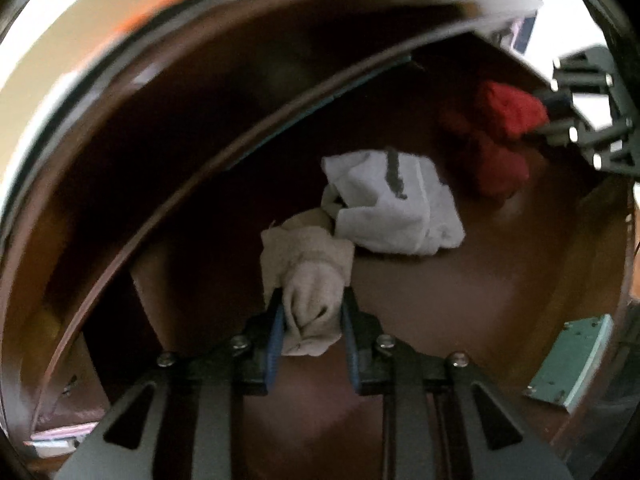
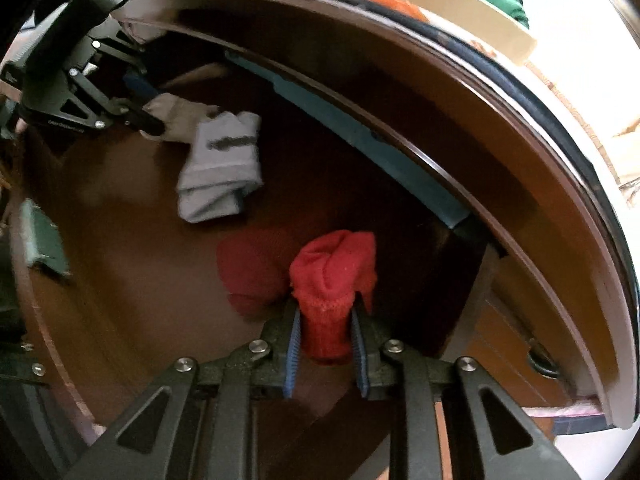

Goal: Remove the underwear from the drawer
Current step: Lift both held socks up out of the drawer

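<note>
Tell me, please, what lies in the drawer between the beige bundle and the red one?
A white folded garment with a grey mark, touching the beige bundle and apart from the red bundle, in both views.

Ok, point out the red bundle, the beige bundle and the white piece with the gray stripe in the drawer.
red bundle (image 2: 334, 280), right wrist view, its bunched top above the fingers.
beige bundle (image 1: 310, 288), left wrist view, its middle between the fingers.
white piece (image 1: 396, 208), left wrist view, its flat middle.

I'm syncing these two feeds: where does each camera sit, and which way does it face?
Left wrist: on the left gripper, facing into the drawer; its fingers pinch a beige garment.
Right wrist: on the right gripper, facing the same drawer; fingers clamp a red garment.
Shared: white garment and each other's gripper.
</note>
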`<state>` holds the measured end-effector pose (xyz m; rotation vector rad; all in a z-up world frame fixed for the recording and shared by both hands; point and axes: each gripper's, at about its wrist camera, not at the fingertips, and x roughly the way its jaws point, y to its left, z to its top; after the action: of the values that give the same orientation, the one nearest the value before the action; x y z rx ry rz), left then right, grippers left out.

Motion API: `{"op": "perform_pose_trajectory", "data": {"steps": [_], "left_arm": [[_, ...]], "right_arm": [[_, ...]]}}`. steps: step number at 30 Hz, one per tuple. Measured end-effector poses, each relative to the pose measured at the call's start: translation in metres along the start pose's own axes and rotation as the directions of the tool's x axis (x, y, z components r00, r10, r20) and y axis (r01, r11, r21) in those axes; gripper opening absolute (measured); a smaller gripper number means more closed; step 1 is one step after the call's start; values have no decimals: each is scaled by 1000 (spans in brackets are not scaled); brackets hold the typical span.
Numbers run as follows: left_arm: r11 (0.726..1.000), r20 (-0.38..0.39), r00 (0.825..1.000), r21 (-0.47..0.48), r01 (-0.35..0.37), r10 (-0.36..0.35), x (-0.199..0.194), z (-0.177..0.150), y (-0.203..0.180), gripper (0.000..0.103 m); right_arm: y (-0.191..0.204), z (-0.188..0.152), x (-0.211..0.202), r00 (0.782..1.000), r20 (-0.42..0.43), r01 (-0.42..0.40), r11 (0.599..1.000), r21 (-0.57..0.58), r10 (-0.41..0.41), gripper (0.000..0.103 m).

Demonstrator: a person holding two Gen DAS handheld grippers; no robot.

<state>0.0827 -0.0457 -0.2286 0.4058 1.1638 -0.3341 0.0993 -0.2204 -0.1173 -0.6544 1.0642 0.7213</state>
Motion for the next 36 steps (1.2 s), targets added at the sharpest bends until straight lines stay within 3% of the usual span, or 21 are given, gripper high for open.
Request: {"op": "perform_pose_trajectory", "data": {"steps": [5, 15, 18, 23, 36], "left_arm": [[998, 66, 998, -66, 22, -17, -27, -4, -3, 24], [978, 189, 981, -193, 74, -37, -66, -27, 40, 24], [981, 216, 976, -188, 56, -14, -74, -30, 39, 24], [977, 265, 964, -204, 69, -13, -82, -36, 39, 24], [973, 327, 945, -215, 87, -12, -87, -40, 34, 24]], "right_arm": [[8, 1, -10, 998, 36, -50, 999, 10, 50, 24], [16, 2, -25, 977, 171, -143, 986, 80, 128, 24], [18, 2, -28, 970, 198, -163, 983, 84, 144, 24], [22, -1, -36, 967, 242, -100, 991, 91, 75, 24], [8, 16, -47, 932, 341, -173, 978, 118, 124, 24]]}}
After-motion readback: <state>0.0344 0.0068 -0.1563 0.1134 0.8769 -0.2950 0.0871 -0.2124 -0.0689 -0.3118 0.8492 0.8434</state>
